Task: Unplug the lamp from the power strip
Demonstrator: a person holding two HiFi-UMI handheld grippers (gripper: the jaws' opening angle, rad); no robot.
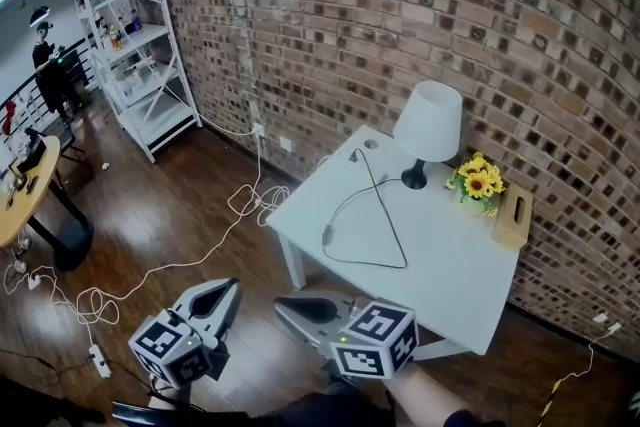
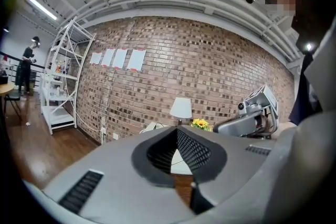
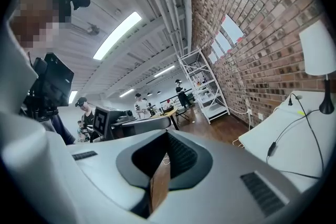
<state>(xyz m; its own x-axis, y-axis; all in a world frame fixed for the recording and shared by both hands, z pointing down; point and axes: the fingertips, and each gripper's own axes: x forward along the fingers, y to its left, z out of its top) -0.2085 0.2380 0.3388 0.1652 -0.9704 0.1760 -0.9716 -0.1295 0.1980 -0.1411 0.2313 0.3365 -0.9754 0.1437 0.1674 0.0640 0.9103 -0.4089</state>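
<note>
You are holding the left gripper and the right gripper with both pairs of jaws closed on nothing. The white-shaded table lamp is standing well ahead of them on the white table. Its black cord is lying looped between the lamp and the jaws.

the head view looks steeply down on the counter from well back. both gripper views look nearly level from low and farther out, sharing its lamp.
</note>
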